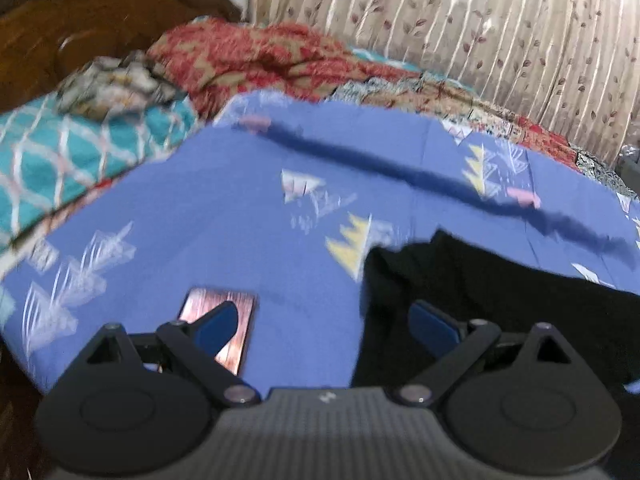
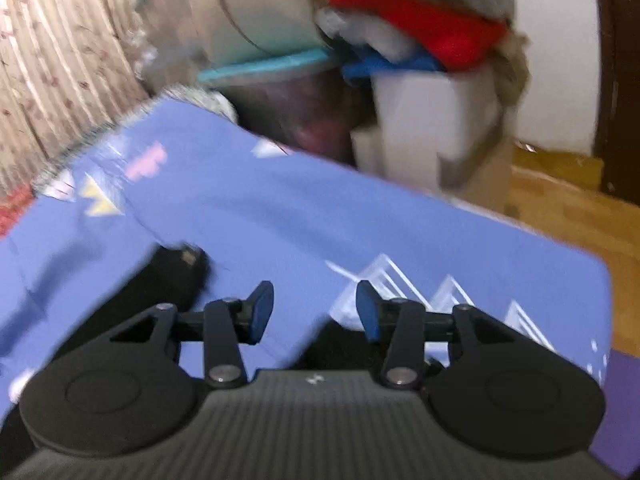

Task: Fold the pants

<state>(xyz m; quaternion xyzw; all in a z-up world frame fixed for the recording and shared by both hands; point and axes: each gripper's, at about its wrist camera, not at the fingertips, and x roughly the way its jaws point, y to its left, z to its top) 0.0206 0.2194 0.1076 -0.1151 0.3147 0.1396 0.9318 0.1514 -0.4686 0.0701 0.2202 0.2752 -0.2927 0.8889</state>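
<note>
The black pants (image 1: pixel 500 300) lie on the blue patterned bedsheet (image 1: pixel 248 216), at the lower right of the left wrist view. My left gripper (image 1: pixel 324 326) is open and empty; its right finger hangs over the pants' left edge. In the right wrist view the pants (image 2: pixel 160 284) lie at the lower left, partly hidden under the gripper body. My right gripper (image 2: pixel 316 312) is open and empty above the sheet (image 2: pixel 360 220), just right of the pants. Both views are motion-blurred.
A phone with a coppery back (image 1: pixel 224 328) lies on the sheet under my left finger. Piled blankets (image 1: pixel 248 60) and a teal pillow (image 1: pixel 60 156) sit behind, before a curtain (image 1: pixel 480 32). A heap of clothes and boxes (image 2: pixel 400 60) stands beyond the bed edge; wooden floor (image 2: pixel 568 208) at right.
</note>
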